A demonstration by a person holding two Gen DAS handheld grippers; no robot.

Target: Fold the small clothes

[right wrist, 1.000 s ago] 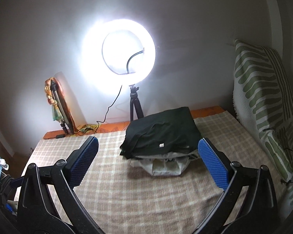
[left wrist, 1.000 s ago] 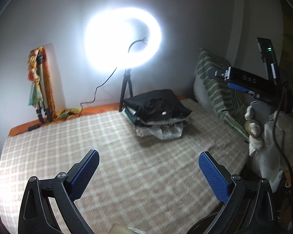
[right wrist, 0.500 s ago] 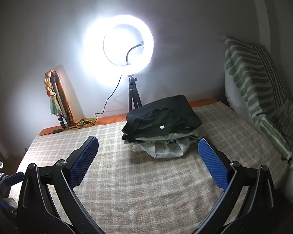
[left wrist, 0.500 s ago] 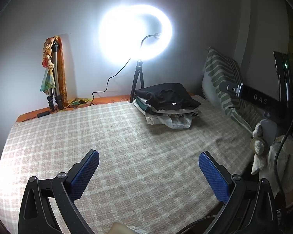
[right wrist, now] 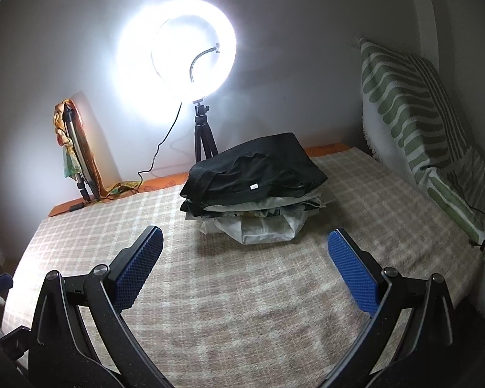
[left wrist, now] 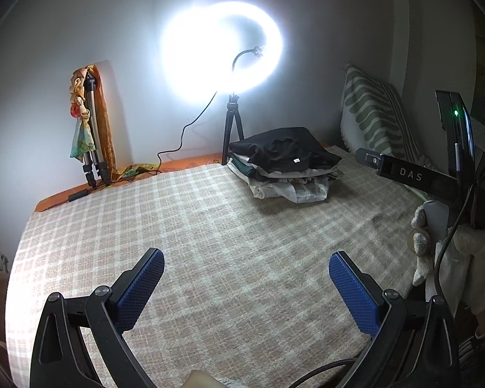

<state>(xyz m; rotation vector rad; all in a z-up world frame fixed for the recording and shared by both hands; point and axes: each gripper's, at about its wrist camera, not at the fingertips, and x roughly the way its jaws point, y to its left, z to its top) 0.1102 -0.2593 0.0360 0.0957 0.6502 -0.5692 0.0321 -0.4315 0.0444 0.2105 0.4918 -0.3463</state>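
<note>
Checked beige bedding (left wrist: 229,258) covers a bed that fills the lower half of both views, backed by a plain grey wall. At far left of the left wrist view, a folded tripod (left wrist: 92,135) draped with patterned orange cloth (left wrist: 80,119) leans against that wall; the same tripod (right wrist: 77,161) appears at left centre of the right wrist view. Right of it, upper centre, a lit ring light (left wrist: 223,51) stands on a small black tripod (left wrist: 232,135), its cable (left wrist: 174,148) trailing down and left to the bed's orange edge. Just right of that small tripod's feet, centre frame, a stack of folded clothes (left wrist: 287,168) rests on the bedding, topped by a black garment (left wrist: 284,153) with a small white tag. In the right wrist view the stack (right wrist: 252,200) lies nearer, above and between the fingertips. At right, a green-and-white striped cushion (right wrist: 414,106) leans upright against the wall. At the far right edge of the left wrist view sits a black device marked "DAS" (left wrist: 410,174) with a green indicator lamp above it. Left tongs (left wrist: 245,270), lower frame: blue-padded fingers (left wrist: 139,291) wide apart, gripping nothing, above the bedding. Right tongs (right wrist: 244,247): likewise spread, empty, well short of the stack.
</note>
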